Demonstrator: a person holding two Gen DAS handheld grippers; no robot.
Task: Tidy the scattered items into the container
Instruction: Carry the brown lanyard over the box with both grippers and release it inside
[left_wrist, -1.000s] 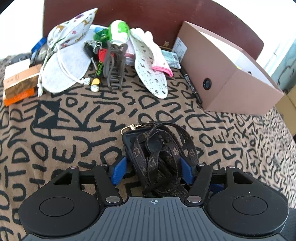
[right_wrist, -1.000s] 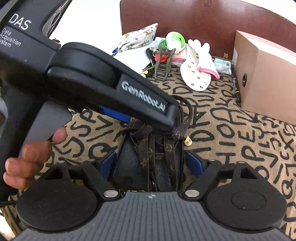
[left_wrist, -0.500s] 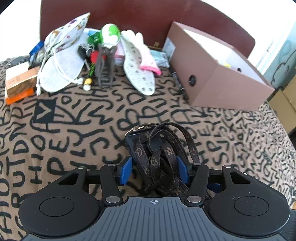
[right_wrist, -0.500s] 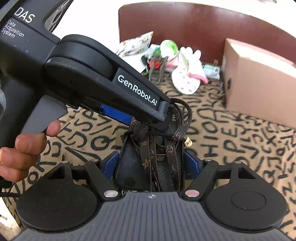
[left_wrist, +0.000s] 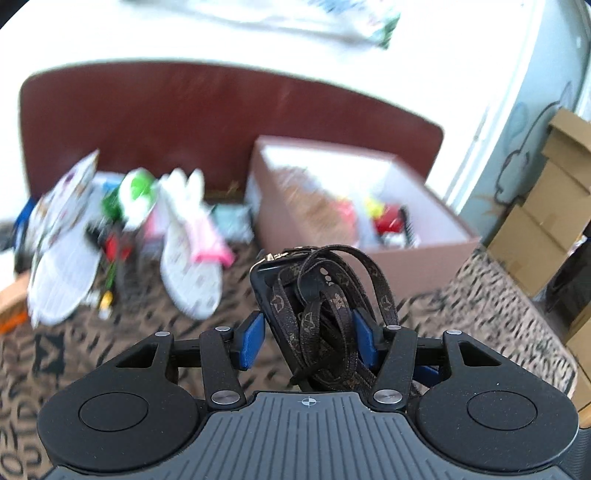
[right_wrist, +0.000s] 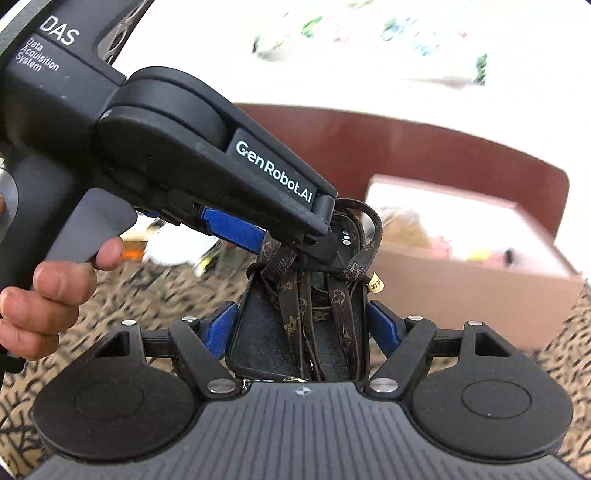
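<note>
Patterned cloth (left_wrist: 480, 306), box (left_wrist: 421, 266) behind.
Left gripper (left_wrist: 310, 332) angles forward, clamping phone case (left_wrist: 273, 291); right gripper (right_wrist: 301, 325) pads flank it, contact unclear.

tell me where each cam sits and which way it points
Left wrist: sits on the left gripper, looks along its fingers past the phone case with strap to the open box and headboard; blue pads show.
Right wrist: sits on the right gripper, faces the same case; the left gripper and the person's hand show.
Shared: case, box, patterned bedspread.
</note>
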